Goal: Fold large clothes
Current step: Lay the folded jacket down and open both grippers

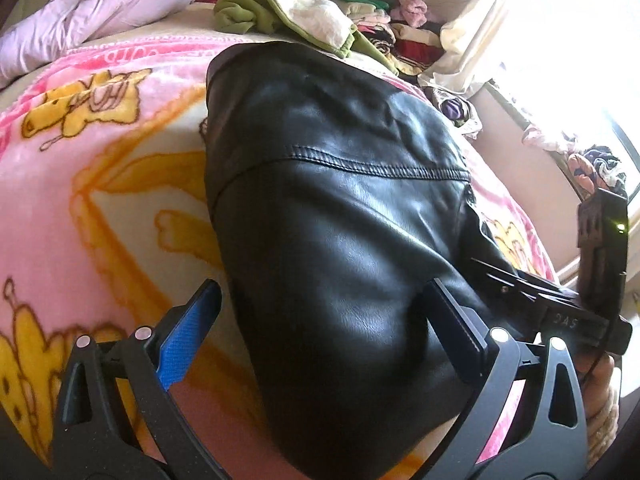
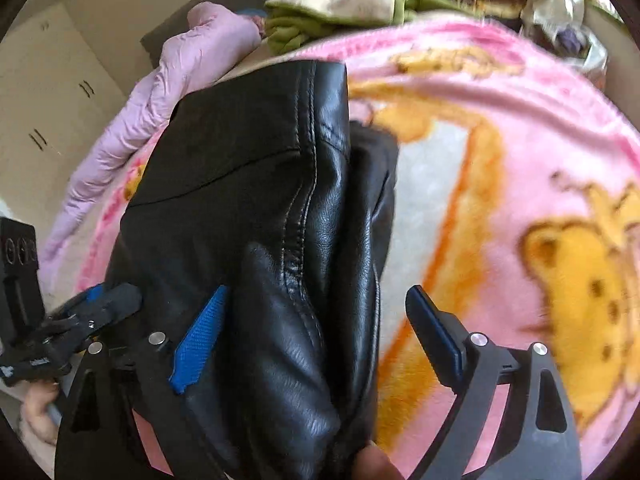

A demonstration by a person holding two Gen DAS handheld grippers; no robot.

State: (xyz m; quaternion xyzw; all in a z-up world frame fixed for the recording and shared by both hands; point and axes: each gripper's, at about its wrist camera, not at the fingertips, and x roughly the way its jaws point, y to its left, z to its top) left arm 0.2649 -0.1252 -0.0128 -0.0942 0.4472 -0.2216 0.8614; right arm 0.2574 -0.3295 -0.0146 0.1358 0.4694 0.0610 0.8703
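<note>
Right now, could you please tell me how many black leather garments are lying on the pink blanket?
1: the black leather jacket lies on the pink blanket, between both grippers' open jaws. Nothing suggests another, though folds could hide more.

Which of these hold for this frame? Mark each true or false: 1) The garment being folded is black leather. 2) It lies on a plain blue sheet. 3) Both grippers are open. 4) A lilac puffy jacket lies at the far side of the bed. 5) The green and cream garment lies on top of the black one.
1) True: the black leather jacket is shiny, with stitched seams.
2) False: it lies on a pink blanket with yellow cartoon figures.
3) True: the left gripper and right gripper both straddle the jacket, jaws apart.
4) True: the lilac puffy jacket lies there.
5) False: the green and cream garment lies beyond the jacket's far end.
</note>
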